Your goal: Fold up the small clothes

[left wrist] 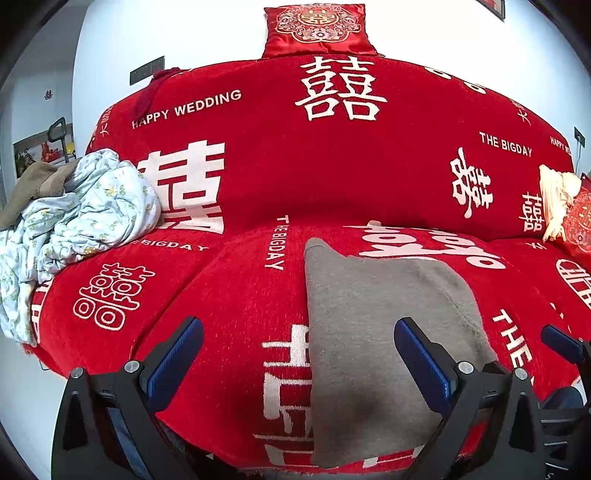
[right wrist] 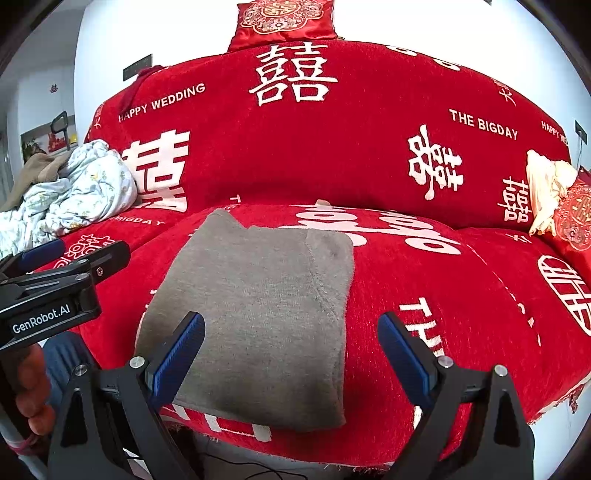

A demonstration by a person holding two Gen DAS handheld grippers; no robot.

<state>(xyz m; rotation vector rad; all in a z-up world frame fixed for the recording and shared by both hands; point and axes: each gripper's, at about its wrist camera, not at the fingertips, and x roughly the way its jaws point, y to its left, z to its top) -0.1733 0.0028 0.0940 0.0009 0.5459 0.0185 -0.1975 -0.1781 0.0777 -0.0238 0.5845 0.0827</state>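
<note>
A grey knit garment (left wrist: 373,332) lies folded flat on the red sofa seat (left wrist: 236,288); it also shows in the right wrist view (right wrist: 266,317). My left gripper (left wrist: 299,343) is open and empty, its jaws wide apart, hovering over the garment's left edge near the seat front. My right gripper (right wrist: 291,339) is open and empty, straddling the garment's near right part. The left gripper's body (right wrist: 55,288) shows at the left of the right wrist view. A tip of the right gripper (left wrist: 561,343) shows at the right edge of the left wrist view.
A crumpled pale floral blanket (left wrist: 74,221) with a brown cloth (left wrist: 33,184) lies on the sofa's left end. A cream cloth (left wrist: 557,199) and a red cushion (left wrist: 580,221) sit at the right end. Another red cushion (left wrist: 317,29) stands on the backrest.
</note>
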